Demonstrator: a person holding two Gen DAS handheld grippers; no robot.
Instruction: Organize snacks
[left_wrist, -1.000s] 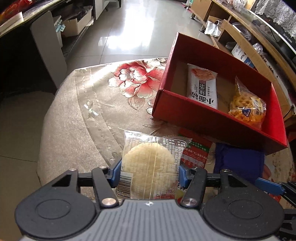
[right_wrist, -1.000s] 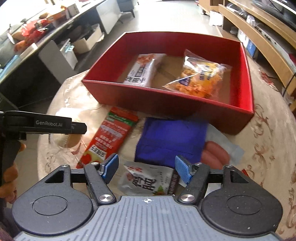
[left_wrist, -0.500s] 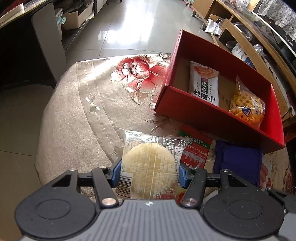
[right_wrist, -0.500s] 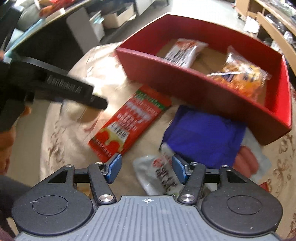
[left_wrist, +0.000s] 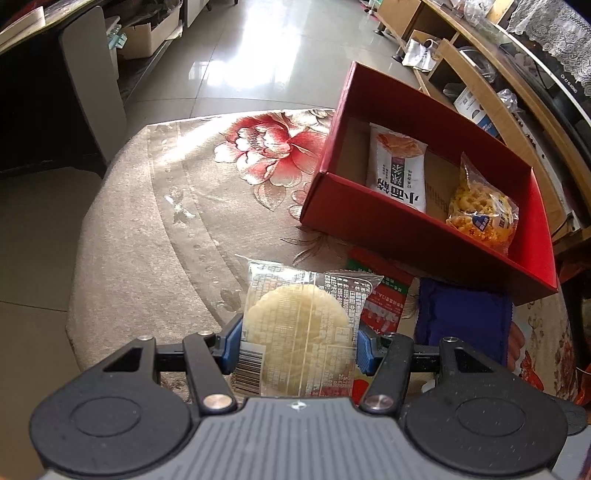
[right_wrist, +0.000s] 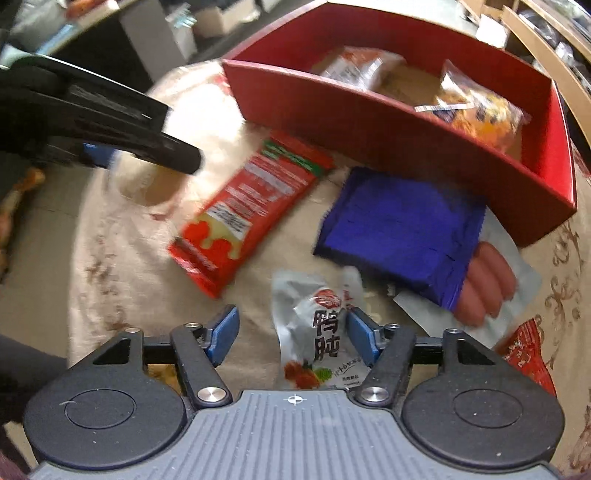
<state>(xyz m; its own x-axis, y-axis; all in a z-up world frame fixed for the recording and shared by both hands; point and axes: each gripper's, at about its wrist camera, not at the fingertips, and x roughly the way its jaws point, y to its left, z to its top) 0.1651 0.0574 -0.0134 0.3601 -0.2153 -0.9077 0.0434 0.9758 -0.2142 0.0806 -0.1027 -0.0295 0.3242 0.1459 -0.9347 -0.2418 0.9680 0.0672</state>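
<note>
My left gripper (left_wrist: 297, 341) is shut on a clear packet with a round pale cake (left_wrist: 301, 334), held above the table's near left part. The red box (left_wrist: 354, 218) lies to the right ahead, with a white snack packet (left_wrist: 400, 168) and a yellow snack bag (left_wrist: 480, 210) inside. My right gripper (right_wrist: 293, 334) is open over a silver packet (right_wrist: 319, 332) that lies between its fingers on the table. A red packet (right_wrist: 251, 206), a blue packet (right_wrist: 399, 225) and a sausage pack (right_wrist: 491, 284) lie ahead of it. The left gripper (right_wrist: 110, 122) shows at the left, blurred.
The round table has a beige flowered cloth (left_wrist: 177, 206), and its edge curves close on the left. A red wrapper (right_wrist: 528, 354) lies at the right. Wooden shelves (left_wrist: 480, 74) stand behind the box. A grey chair (left_wrist: 92, 81) stands at the far left.
My right gripper has moved left and lower, closing in over the silver packet. The left gripper has lifted slightly with the cake packet still in it.
</note>
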